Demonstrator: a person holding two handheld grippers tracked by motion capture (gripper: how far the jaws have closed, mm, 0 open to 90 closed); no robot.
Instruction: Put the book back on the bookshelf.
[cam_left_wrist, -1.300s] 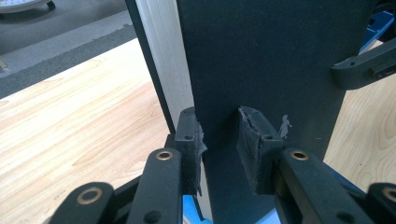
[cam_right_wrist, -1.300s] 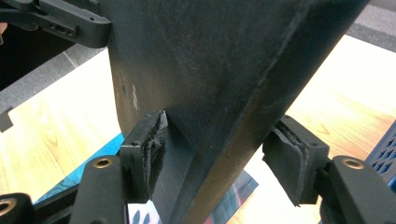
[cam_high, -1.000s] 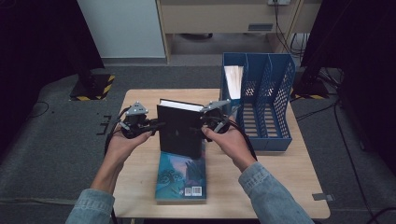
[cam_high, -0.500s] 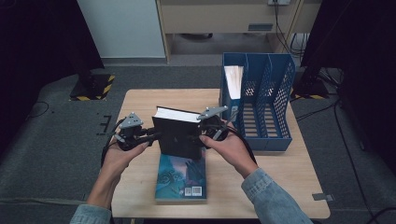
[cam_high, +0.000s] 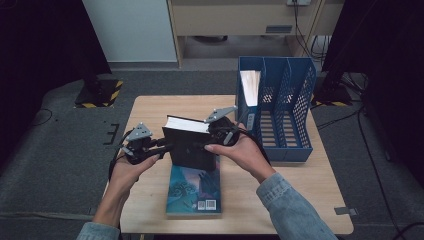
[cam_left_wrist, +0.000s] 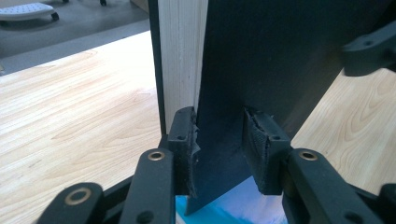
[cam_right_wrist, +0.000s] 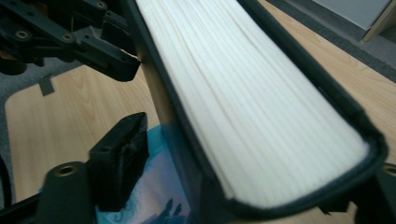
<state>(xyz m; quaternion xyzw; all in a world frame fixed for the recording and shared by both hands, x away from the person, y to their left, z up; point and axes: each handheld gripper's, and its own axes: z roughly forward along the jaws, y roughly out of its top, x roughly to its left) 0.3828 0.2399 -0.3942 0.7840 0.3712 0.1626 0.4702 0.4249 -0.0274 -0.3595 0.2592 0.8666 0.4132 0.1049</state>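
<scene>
**Black book held upright between both grippers**

High view: black book (cam_high: 192, 145) stands on edge mid-desk, over the far end of a teal book (cam_high: 195, 190) lying flat by the near edge. Left gripper (cam_high: 157, 146) and right gripper (cam_high: 212, 141) flank it. Blue file rack (cam_high: 280, 112) sits at the desk's right edge.

Left gripper view: jaws have just been opening; one pad (cam_left_wrist: 187, 140) touches the cover, the other stands clear.

Right gripper view: jaws have just been opening, wide, page block (cam_right_wrist: 252, 107) between them, left pad (cam_right_wrist: 122, 158) clear of it.
</scene>
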